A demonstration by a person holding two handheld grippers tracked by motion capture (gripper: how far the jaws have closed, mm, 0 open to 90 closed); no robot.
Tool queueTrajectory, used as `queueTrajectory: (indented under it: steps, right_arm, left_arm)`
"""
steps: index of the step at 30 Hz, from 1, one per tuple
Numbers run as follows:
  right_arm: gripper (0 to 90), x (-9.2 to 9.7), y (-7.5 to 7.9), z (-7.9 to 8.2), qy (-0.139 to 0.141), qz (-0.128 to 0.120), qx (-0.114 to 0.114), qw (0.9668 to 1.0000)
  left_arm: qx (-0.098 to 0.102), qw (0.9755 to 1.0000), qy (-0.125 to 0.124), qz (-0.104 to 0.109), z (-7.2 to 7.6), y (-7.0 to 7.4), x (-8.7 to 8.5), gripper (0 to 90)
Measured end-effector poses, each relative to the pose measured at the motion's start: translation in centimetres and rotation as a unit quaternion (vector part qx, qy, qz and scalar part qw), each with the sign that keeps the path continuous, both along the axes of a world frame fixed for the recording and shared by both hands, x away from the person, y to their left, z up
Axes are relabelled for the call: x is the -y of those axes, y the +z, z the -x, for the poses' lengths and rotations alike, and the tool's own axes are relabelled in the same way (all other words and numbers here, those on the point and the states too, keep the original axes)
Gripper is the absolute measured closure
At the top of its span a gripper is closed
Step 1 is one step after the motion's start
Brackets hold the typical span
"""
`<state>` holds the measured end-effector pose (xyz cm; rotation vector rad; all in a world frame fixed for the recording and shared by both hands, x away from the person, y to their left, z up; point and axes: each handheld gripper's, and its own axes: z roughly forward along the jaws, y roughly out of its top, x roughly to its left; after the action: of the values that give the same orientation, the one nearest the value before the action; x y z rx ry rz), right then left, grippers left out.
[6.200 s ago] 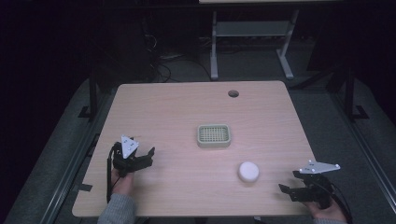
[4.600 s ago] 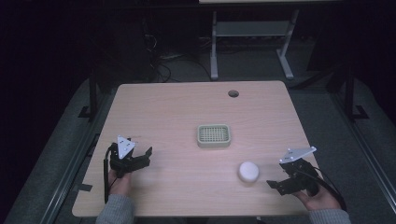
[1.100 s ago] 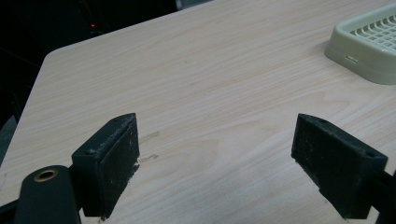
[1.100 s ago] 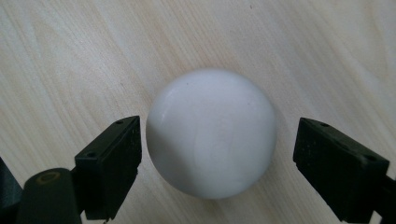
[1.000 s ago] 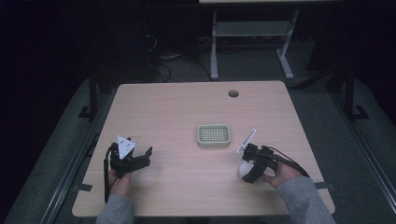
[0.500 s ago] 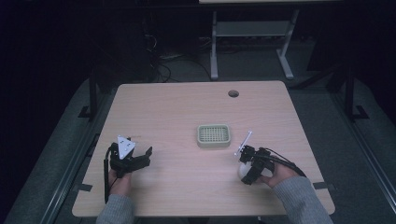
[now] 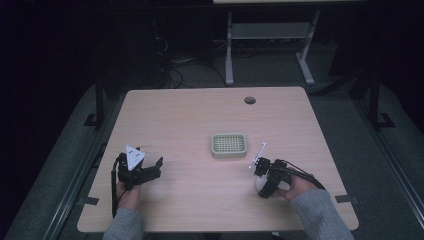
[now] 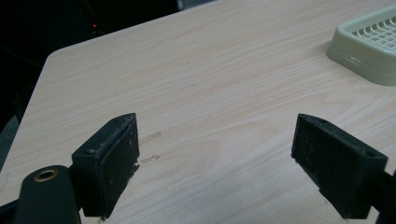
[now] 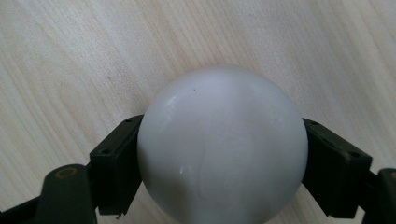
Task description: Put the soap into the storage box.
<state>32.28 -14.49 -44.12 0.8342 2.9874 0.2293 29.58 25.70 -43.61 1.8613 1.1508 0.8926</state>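
A smooth white ball [image 9: 222, 144] sits between the jaws of my right gripper [image 9: 224, 172], which press against both its sides. From above, the right gripper [image 7: 263, 181] lies near the table's front right, with a sliver of the ball [image 7: 259, 183] showing under it. A pale green slotted tray [image 7: 228, 145] rests at the table's middle. My left gripper [image 7: 150, 169] sits at the front left, jaws wide apart with bare wood between them [image 8: 215, 163]. The tray's corner [image 8: 369, 51] appears at the upper right of the left gripper view.
The wooden table [image 7: 200, 115] has a round cable hole [image 7: 249, 100] near its far edge. Beyond the table stand a metal frame [image 7: 265, 40] and cables on a dark floor. The table's left edge drops off beside my left hand.
My right gripper travelled from the front right corner leftward to the white ball and closed around it. The left gripper has stayed in place.
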Motion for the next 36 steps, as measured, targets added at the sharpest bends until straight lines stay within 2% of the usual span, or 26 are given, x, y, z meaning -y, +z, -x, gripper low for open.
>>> queueTrajectory:
  steps: [17, 20, 29, 33, 36]
  right_arm:
    - [23.5, 0.2, 0.1, 0.0, 0.0, -0.001, -0.003, 1.0]
    - [23.5, 0.3, 0.4, -0.1, -0.003, -0.012, -0.001, 0.9999]
    - [23.5, -0.2, 1.4, -0.5, 0.001, -0.01, 0.002, 0.9999]
    - [23.5, -0.3, 1.8, -0.8, 0.0, -0.023, 0.0, 0.9997]
    - [23.5, -0.3, 2.1, -1.0, -0.002, -0.022, -0.001, 0.9998]
  left_arm:
    - [0.003, 1.0, 0.003, -0.001, 0.1, 0.0, -0.2, 14.8]
    - [0.003, 1.0, 0.001, 0.0, 0.1, 0.0, -0.2, 14.8]
    - [0.003, 1.0, 0.001, 0.0, 0.2, 0.1, -0.2, 14.8]
    - [0.003, 1.0, 0.001, 0.0, 0.2, 0.1, -0.2, 14.8]
    - [0.004, 1.0, 0.003, 0.001, 0.2, 0.1, -0.2, 14.8]
